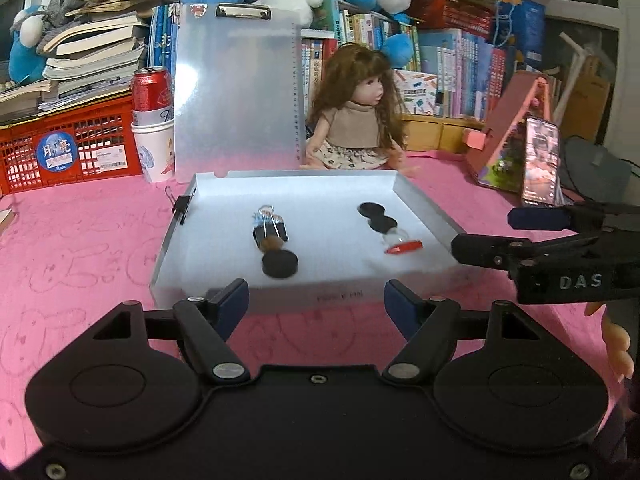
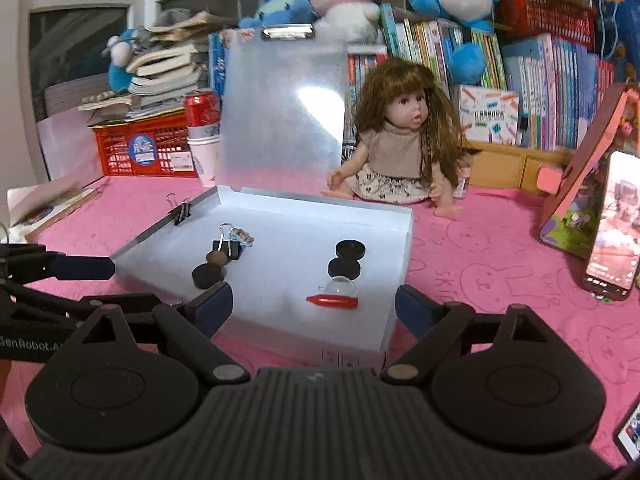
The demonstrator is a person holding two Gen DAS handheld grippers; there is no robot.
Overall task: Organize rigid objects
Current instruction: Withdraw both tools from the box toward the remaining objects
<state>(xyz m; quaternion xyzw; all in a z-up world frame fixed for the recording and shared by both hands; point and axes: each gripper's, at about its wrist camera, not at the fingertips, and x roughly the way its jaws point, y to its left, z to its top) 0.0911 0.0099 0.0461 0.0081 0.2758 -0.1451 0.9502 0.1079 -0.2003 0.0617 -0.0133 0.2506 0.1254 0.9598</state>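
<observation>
The white tray sat low-walled on the pink cloth, near edge open toward both grippers, with bare floor between its two clusters. Left cluster: binder clip and a black disc; right: two black discs and a red piece. A doll and clipboard crowded the back. Left gripper and right gripper both pointed slightly down, fingers spread wide, nothing between them.
</observation>
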